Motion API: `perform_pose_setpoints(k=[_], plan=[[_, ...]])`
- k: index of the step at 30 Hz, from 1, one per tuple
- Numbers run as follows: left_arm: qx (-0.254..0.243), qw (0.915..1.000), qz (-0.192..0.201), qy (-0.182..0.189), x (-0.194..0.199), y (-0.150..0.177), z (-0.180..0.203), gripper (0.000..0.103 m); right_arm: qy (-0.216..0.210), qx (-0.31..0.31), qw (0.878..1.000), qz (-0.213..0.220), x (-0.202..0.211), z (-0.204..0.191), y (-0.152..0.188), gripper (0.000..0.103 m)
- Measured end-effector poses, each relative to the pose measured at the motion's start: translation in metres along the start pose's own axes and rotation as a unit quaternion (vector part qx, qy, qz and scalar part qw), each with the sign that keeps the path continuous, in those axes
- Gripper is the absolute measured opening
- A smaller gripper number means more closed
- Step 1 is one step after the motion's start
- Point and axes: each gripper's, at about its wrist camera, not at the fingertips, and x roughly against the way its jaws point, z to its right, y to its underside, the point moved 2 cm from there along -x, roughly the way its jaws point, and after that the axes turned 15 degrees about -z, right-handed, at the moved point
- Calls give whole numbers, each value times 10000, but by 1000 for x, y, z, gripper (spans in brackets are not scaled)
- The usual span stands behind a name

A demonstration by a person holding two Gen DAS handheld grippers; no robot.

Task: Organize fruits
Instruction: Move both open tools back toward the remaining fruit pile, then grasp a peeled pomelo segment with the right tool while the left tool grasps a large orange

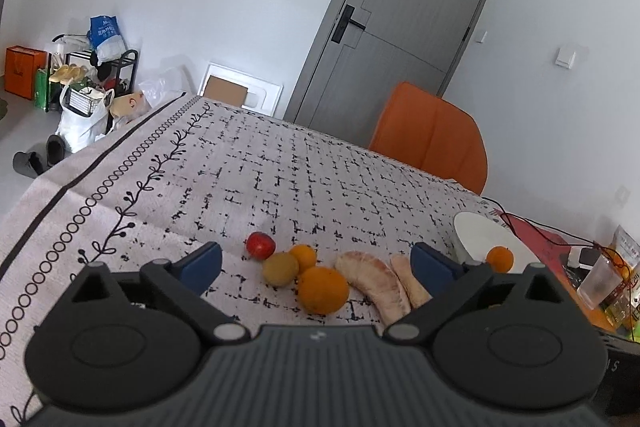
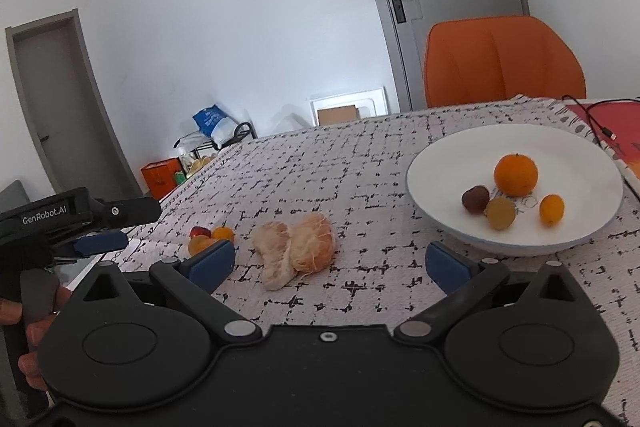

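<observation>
On the patterned tablecloth, the left wrist view shows a red apple, a small orange, a brownish-yellow fruit, a big orange and two peeled pomelo segments. My left gripper is open just short of them, with nothing between its pads. A white bowl in the right wrist view holds an orange, a dark plum, a yellowish fruit and a small orange fruit. My right gripper is open, facing the pomelo segments.
An orange chair stands behind the table by a grey door. A red mat with a black cable lies beyond the bowl. A clear plastic cup and snack packets sit at the table's right end. Bags clutter the floor at far left.
</observation>
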Motion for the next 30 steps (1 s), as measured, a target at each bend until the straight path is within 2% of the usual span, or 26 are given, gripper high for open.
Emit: perform_pose_setpoints(k=[4, 9, 13, 16, 26, 28, 30], plan=[[16, 10000, -35, -61, -7, 2, -3, 96, 11, -20, 10000, -89, -7, 1, 0, 102], [59, 9999, -131, -63, -17, 4, -4, 84, 4, -12, 9998, -173, -16, 1, -2, 101], [118, 9996, -268, 10, -27, 7, -1, 78, 6, -31, 9997, -249, -25, 1, -3, 86], [90, 9993, -365, 40, -35, 10, 3, 72, 33, -87, 9994, -321, -31, 2, -6, 80], [205, 9983, -533, 73, -53, 12, 5, 55, -90, -31, 9986, -515, -50, -4, -14, 73], [210, 9984, -516, 69, -55, 12, 5, 49, -96, -37, 9983, -572, -54, -5, -16, 72], [271, 9983, -508, 109, -55, 12, 3, 36, -115, -47, 9981, -611, -58, -6, -19, 71]])
